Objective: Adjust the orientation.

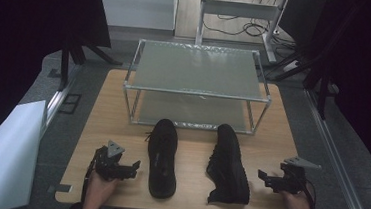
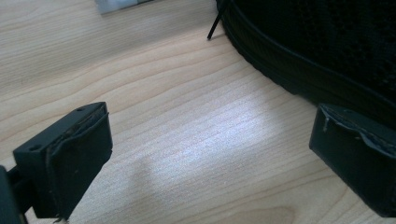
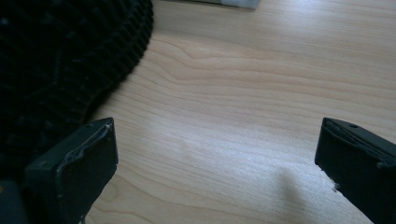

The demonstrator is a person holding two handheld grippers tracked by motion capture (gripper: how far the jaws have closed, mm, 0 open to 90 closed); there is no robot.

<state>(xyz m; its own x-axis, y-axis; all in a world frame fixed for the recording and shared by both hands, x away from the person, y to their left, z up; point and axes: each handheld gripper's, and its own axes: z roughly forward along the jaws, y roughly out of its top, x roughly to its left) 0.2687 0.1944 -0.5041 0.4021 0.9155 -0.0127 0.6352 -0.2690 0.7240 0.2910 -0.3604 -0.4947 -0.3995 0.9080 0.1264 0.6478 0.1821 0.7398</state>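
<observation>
while both shelves of the rack [image 1: 198, 70] at the tabletop's far edge stand bare, two black shoes [image 1: 162, 158] [image 1: 229, 164] lie before it. left gripper [image 1: 130, 170] and right gripper [image 1: 264, 177], jaws spread, flank them near the front corners.

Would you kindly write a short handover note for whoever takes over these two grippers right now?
Left gripper: open, holding nothing, low over the light wooden table, just left of the left black lace-up shoe.
Right gripper: open, holding nothing, just right of the right black lace-up shoe, which leans on its side.
Both shoes lie on the table in front of the two-tier metal-framed rack; its shelves hold nothing.
Done: nothing gripped yet.
Left: probably grasp each shoe and set it on the rack.
</observation>
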